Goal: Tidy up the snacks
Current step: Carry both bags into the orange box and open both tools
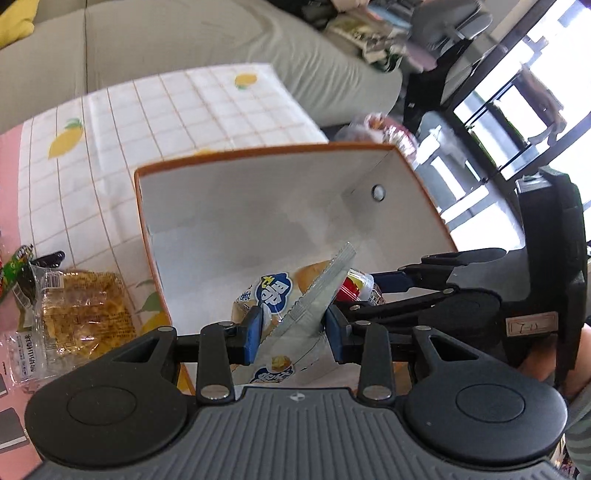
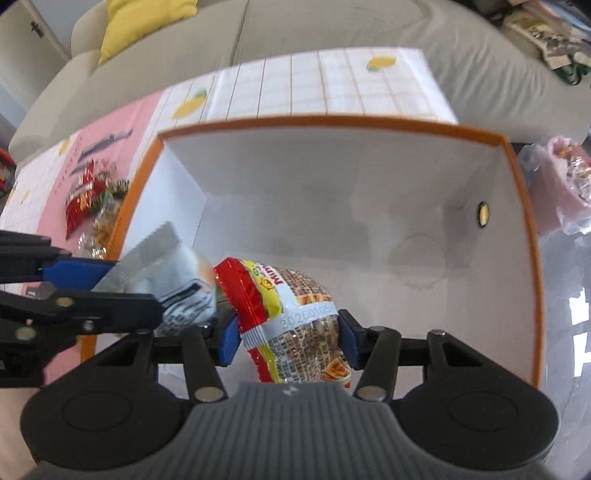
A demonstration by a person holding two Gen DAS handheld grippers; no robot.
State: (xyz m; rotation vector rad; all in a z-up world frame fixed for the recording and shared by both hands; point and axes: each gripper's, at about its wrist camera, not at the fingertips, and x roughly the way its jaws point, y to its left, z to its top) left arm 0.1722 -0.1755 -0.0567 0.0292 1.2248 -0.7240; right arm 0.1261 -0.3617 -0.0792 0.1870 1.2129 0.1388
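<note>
Box (image 2: 369, 221): orange-rimmed, white inside, bare floor.
Left tool (image 1: 291, 328): clamps bread packet (image 1: 273, 295) over box.
Right tool (image 2: 288, 338): clamps red-edged snack bag (image 2: 295, 314).
Counter (image 1: 147, 122): lemon-print cloth; sofa (image 2: 332, 33) behind.

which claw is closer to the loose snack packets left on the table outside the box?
Left. The left claw, shut on the silver-edged bread packet, sits by the orange-rimmed white box's wall nearest the loose snack packets; the right claw is further inside.
</note>
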